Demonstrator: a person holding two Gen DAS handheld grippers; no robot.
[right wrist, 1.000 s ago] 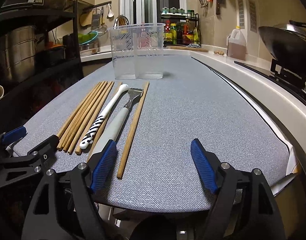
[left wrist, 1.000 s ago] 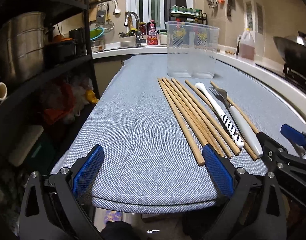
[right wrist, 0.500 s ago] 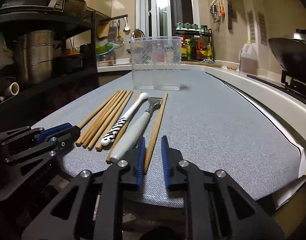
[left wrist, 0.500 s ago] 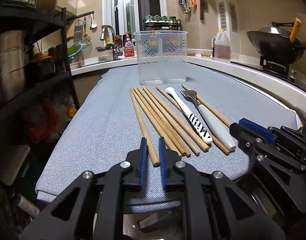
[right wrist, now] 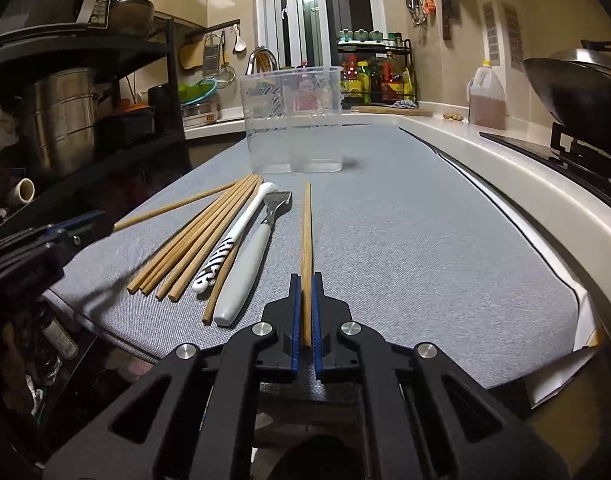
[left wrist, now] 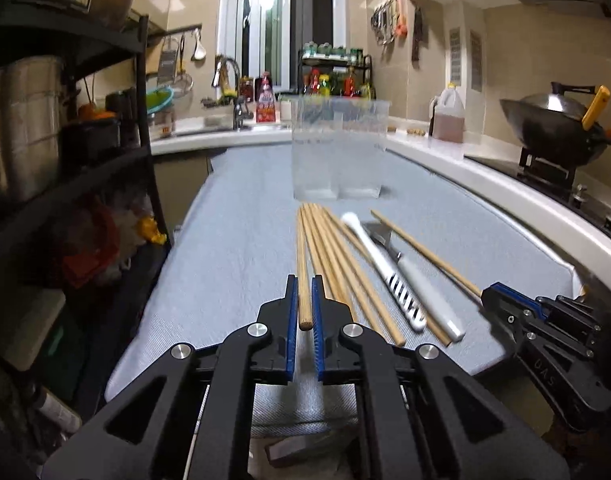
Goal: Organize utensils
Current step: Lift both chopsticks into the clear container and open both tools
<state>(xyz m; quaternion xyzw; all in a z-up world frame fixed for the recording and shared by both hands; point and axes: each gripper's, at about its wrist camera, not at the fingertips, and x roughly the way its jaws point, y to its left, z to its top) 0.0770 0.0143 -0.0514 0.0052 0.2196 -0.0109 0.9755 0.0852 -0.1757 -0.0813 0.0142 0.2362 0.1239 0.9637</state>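
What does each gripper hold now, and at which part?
Left gripper: leftmost wooden chopstick, clamped at its near end. Right gripper: rightmost wooden chopstick, also at its near end.

Left gripper [left wrist: 304, 300]: blue pads nearly together, clamped on one chopstick [left wrist: 303, 256] near its end, held low and level, pointing forward. Right gripper [right wrist: 306, 300]: same pose, pads pinched on a second chopstick [right wrist: 306, 232]. The two sit side by side, each visible at the edge of the other's view.
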